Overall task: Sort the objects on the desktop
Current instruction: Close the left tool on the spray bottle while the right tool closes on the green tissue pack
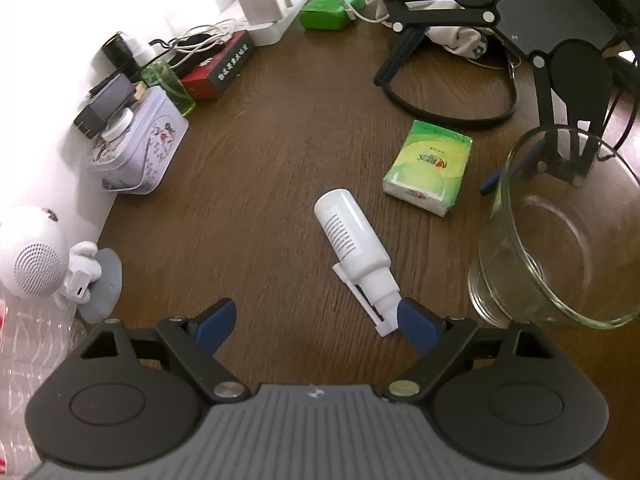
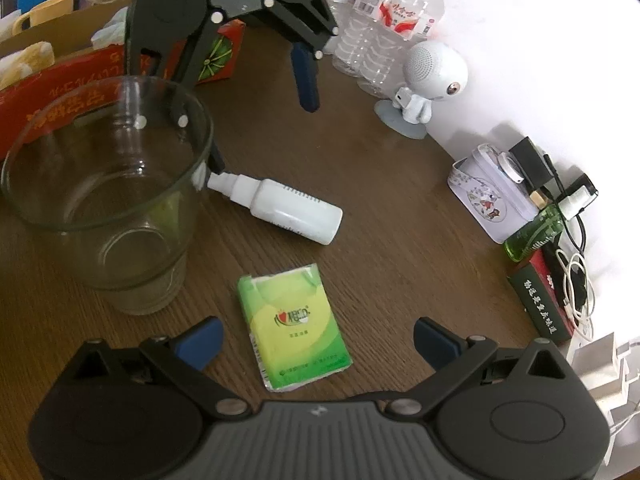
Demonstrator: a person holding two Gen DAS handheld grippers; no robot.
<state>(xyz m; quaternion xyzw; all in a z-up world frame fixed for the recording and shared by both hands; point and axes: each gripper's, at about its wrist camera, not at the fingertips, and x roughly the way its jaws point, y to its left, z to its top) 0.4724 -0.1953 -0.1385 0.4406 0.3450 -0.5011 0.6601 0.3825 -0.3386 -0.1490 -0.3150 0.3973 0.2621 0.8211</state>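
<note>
A white spray bottle [image 1: 354,240] lies on its side on the brown wooden desk [image 1: 260,160], nozzle toward my left gripper [image 1: 316,322]. That gripper is open; its right fingertip [image 1: 416,320] is at the nozzle. A green tissue pack [image 1: 428,166] lies beyond the bottle. A clear glass bowl [image 1: 560,240] stands to the right. In the right wrist view, my right gripper [image 2: 318,342] is open around the near end of the tissue pack [image 2: 294,324], with the glass bowl [image 2: 108,200] at left and the bottle [image 2: 288,208] ahead.
Along the wall stand a white robot-shaped speaker [image 2: 432,76], a printed tin [image 1: 140,152], a green liquid bottle [image 2: 536,236], a red-and-green box [image 1: 220,66], chargers with cables [image 1: 264,4] and water bottles [image 2: 380,12]. A red box [image 2: 60,88] sits behind the bowl.
</note>
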